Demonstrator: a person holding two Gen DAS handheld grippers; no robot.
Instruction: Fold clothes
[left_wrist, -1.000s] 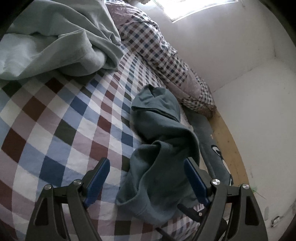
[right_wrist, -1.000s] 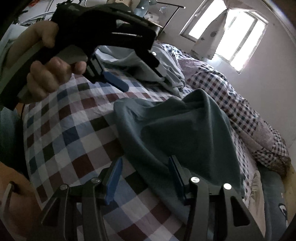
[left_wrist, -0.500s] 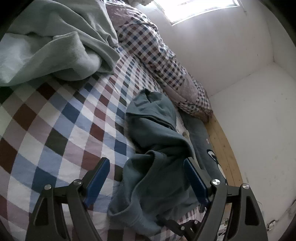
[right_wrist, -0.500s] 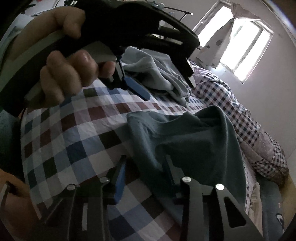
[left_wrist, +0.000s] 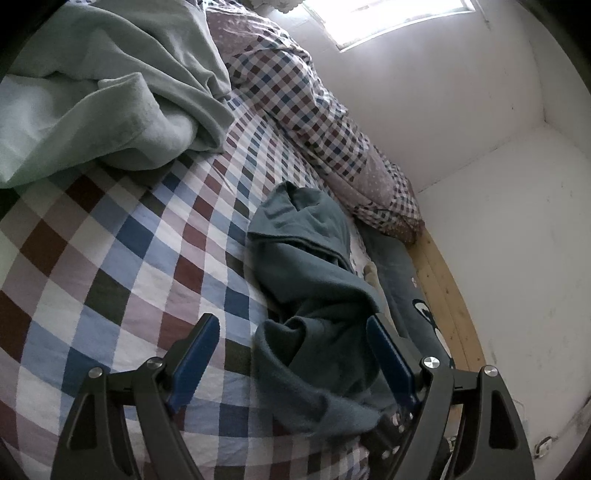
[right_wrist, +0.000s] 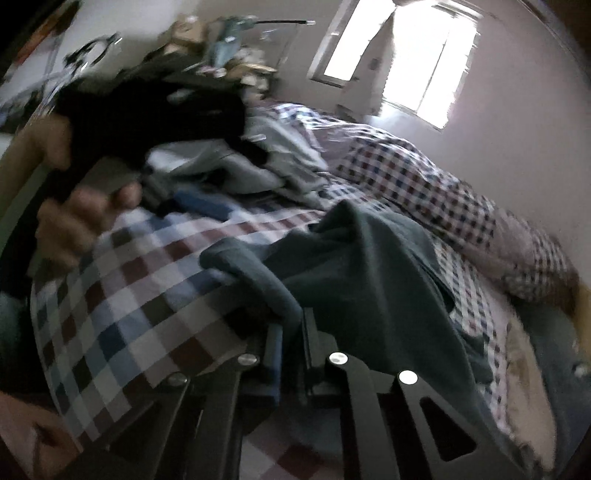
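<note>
A crumpled teal sweatshirt (left_wrist: 314, 280) lies on the checked bedsheet (left_wrist: 122, 251), stretched from mid-bed toward me. My left gripper (left_wrist: 291, 332) hovers open over its near end; the cloth lies under the gap, against no pad. In the right wrist view the sweatshirt (right_wrist: 369, 266) has its rolled hem lifted off the sheet. My right gripper (right_wrist: 291, 332) is closing, its jaws nearly together with that hem pinched between them. A hand (right_wrist: 74, 218) holds the left gripper (right_wrist: 199, 201), blurred, at the upper left.
A pale green blanket (left_wrist: 110, 92) is heaped at the bed's far left. A checked duvet (left_wrist: 325, 122) runs along the white wall. A dark blue cushion (left_wrist: 410, 295) and a wooden bed rail (left_wrist: 450, 302) lie right of the sweatshirt. A window (right_wrist: 417, 62) lights the room.
The right jaws have closed onto the sweatshirt's hem and raised it off the sheet while the gripper rolled. The left gripper has stayed open and almost still.
</note>
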